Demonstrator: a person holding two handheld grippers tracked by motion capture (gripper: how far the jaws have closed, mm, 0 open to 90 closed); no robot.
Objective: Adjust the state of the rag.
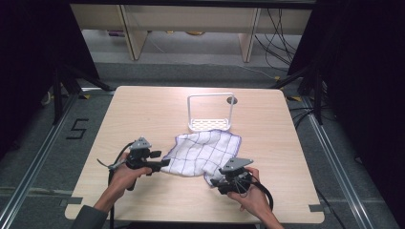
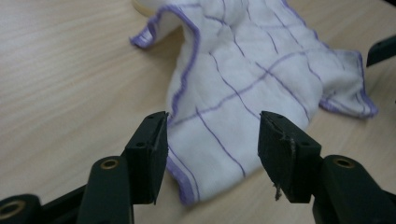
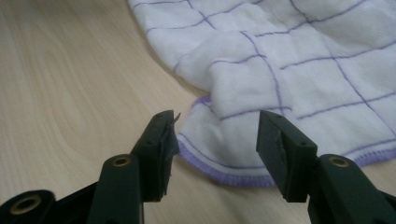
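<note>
On the table (image 1: pixel 143 109), both claws stand spread, cloth (image 1: pixel 203 150) edges between unpinched.

Wooden table (image 1: pixel 143 109) bears cloth (image 1: pixel 203 150), rack (image 1: pixel 210 113).

soft white cloth (image 1: pixel 203 151), fluffy terry weave, thin purple grid lines and stitched purple hem. pale wood-grain table (image 1: pixel 143 109), smooth, faint sheen. matt black plastic pads (image 2: pixel 149 149) with brass-coloured rivets, edges slightly frayed. white rack (image 1: pixel 210 113), smooth plastic-looking with perforated base.
</note>
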